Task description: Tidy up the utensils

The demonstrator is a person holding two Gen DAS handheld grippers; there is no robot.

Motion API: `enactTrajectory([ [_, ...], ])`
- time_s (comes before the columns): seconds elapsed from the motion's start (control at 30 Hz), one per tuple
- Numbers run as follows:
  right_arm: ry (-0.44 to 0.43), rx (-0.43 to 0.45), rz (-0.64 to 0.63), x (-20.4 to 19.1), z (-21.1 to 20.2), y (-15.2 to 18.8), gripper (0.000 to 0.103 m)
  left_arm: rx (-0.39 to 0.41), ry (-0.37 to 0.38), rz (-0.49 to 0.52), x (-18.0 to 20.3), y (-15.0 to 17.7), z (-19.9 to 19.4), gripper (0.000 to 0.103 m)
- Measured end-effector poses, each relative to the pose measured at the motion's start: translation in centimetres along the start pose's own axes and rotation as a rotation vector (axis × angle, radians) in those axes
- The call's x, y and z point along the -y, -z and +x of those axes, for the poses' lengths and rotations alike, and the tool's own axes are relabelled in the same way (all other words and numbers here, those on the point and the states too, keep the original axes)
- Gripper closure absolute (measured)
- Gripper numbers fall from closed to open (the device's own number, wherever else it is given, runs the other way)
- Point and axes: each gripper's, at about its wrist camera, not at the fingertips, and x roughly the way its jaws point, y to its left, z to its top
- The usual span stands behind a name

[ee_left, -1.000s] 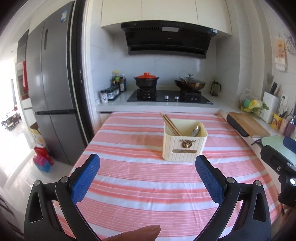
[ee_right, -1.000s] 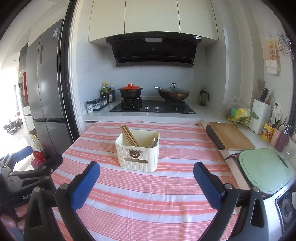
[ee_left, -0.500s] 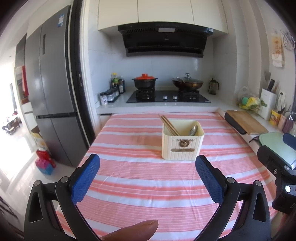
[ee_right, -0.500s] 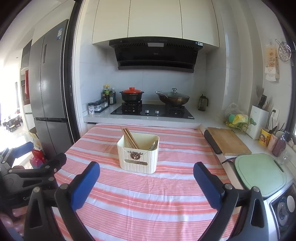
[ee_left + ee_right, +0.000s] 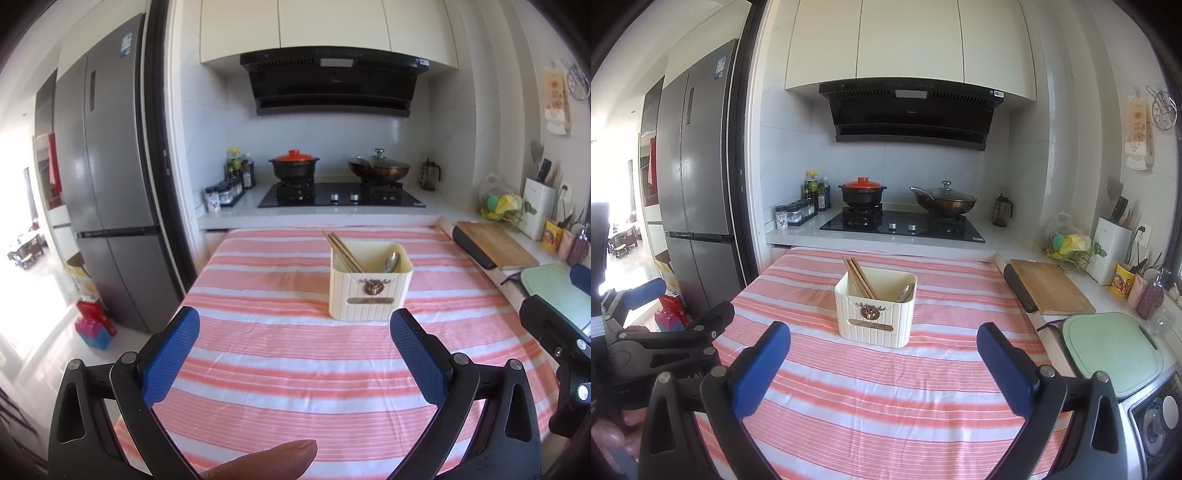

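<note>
Chopsticks (image 5: 341, 249) lean up and leftward inside a cream holder (image 5: 369, 291) beside a spoon (image 5: 392, 261) on the striped surface (image 5: 295, 354); left tool (image 5: 295, 350) and right tool (image 5: 882, 354) hover spread, empty.

No legible text on any surface

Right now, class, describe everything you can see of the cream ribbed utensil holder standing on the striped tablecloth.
The cream ribbed utensil holder is a rounded-corner, open-topped box that looks like plastic, with vertical ribbing, a bronze-coloured ornament and a narrow plate on its front. It stands upright on the pink and white striped tablecloth. Brown wooden chopsticks lean toward its left side and a metal spoon rests at its right. Neither the left gripper nor the right gripper touches it; both are open.
</note>
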Motion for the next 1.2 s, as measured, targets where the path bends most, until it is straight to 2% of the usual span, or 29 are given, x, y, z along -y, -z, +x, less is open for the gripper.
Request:
enactTrajectory([
  [1.2,-0.013,-0.004,-0.011,-0.76,-0.32,0.29,0.000,-0.005,0.000,0.003,-0.30,-0.04,-0.09,0.000],
])
